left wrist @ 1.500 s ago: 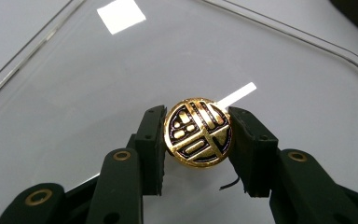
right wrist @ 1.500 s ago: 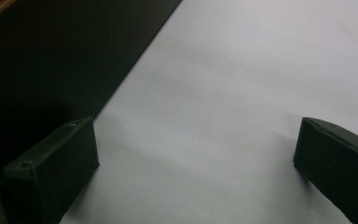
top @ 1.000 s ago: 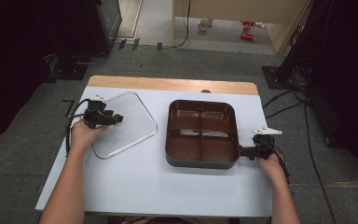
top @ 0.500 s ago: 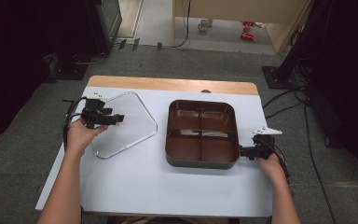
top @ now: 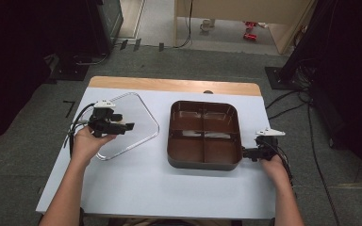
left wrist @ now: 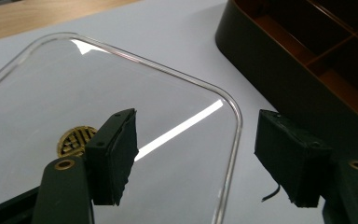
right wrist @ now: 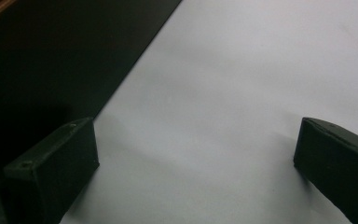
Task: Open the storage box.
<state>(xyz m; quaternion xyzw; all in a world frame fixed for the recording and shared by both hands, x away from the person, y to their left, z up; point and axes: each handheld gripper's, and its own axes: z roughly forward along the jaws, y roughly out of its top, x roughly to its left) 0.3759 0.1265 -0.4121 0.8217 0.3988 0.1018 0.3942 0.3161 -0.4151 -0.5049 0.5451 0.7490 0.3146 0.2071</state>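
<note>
We have just been opening the left gripper [left wrist: 200, 158] off the clear lid [top: 122, 125] lying flat (nothing between its fingers [left wrist: 114, 156]), while the right gripper [right wrist: 196, 172] waits wide open and empty beside the brown compartment tray [top: 204, 162]; next we likely re-grip the lid's rim.

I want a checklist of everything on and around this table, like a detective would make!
Surface: pale table, wooden strip at far edge.
Job's things: clear lid flat at left; brown four-part tray, uncovered, compartments bare.
Clutter: nothing seen.
Grippers: left gripper over the lid, jaws just opening, nothing pinched; right gripper open beside the tray's corner.
Cables: black cable trails from the left gripper; more on floor.
Surroundings: grey floor, dark stands.
</note>
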